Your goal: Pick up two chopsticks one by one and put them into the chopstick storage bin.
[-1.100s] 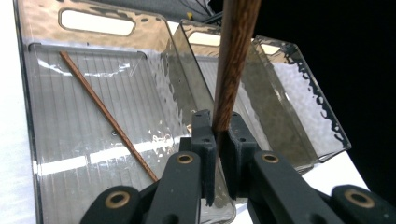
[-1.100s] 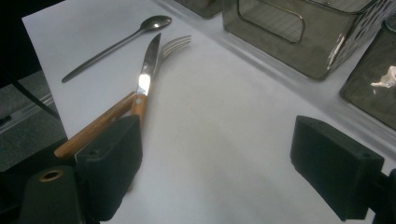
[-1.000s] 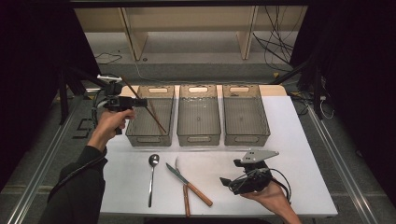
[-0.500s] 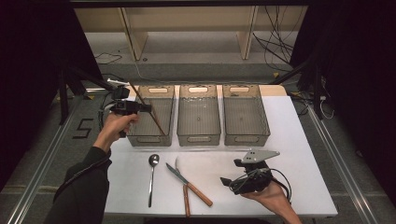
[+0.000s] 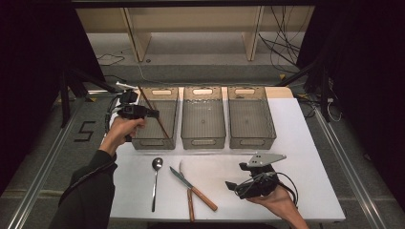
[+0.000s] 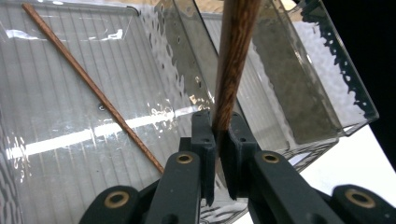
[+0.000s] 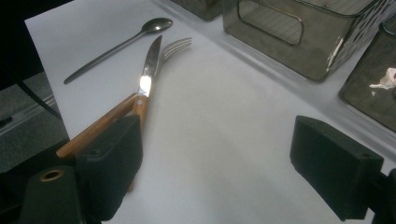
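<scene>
The left gripper was clamped tight on a wooden chopstick above the leftmost bin, where another chopstick lay. The right gripper gaped wide, holding nothing.

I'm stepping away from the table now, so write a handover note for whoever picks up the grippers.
Left hand-held gripper: shut on a wooden chopstick, held over the left bin.
Right hand-held gripper: open, empty, low over the table.
Done: one chopstick already lies in the left bin.
Left: release the held chopstick there. The spoon, knife and fork lie on the table; the middle bin and right bin look empty.
</scene>
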Available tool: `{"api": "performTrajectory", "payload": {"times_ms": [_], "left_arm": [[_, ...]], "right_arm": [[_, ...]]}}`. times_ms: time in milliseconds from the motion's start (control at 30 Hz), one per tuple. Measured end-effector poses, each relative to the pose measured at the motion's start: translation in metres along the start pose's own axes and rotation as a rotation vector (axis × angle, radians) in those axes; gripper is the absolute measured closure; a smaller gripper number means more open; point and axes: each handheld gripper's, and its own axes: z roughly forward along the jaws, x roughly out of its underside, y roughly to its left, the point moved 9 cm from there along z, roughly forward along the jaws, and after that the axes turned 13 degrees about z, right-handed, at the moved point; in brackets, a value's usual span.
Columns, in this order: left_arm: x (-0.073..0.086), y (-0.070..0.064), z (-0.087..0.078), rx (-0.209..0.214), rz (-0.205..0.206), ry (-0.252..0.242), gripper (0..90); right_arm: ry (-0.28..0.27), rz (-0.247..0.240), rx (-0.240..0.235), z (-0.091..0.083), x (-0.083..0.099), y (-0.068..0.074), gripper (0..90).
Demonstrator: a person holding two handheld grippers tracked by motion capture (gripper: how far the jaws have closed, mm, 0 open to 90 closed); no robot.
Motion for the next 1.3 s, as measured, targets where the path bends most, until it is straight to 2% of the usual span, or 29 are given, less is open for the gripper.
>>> {"api": "performTrajectory", "payload": {"times_ms": [233, 433, 500, 633, 700, 867, 1033, 1167, 1300], "left_arm": [[0.003, 0.003, 0.006, -0.016, -0.021, 0.009, 83.4], [0.003, 0.004, 0.011, -0.038, -0.02, 0.018, 82.2], [0.003, 0.005, 0.012, -0.054, -0.007, 0.031, 81.2], [0.0, 0.005, 0.014, -0.069, -0.022, 0.016, 67.5], [-0.001, 0.006, 0.015, -0.083, -0.019, 0.013, 56.8], [-0.003, 0.005, 0.017, -0.085, -0.018, 0.007, 43.5], [-0.001, 0.005, 0.015, -0.086, -0.023, 0.014, 36.9], [-0.002, -0.001, 0.009, -0.074, -0.02, -0.012, 33.6], [-0.003, -0.011, -0.002, -0.073, 0.017, -0.04, 31.8]], "right_arm": [[0.001, -0.001, 0.001, 0.0, 0.0, 0.0, 18.0], [0.003, -0.002, 0.0, 0.001, 0.0, 0.0, 18.1], [0.002, -0.001, -0.002, 0.0, 0.0, 0.0, 18.1], [0.002, 0.0, -0.002, 0.0, 0.0, 0.0, 18.2], [0.002, 0.0, -0.002, 0.0, 0.0, 0.0, 18.3], [0.003, -0.001, -0.005, 0.0, 0.0, 0.001, 18.3], [0.004, -0.002, -0.005, 0.0, 0.0, 0.001, 18.4], [0.004, 0.0, -0.004, 0.0, 0.0, 0.001, 18.4], [0.005, 0.002, -0.001, 0.0, 0.0, 0.001, 18.5]]}}
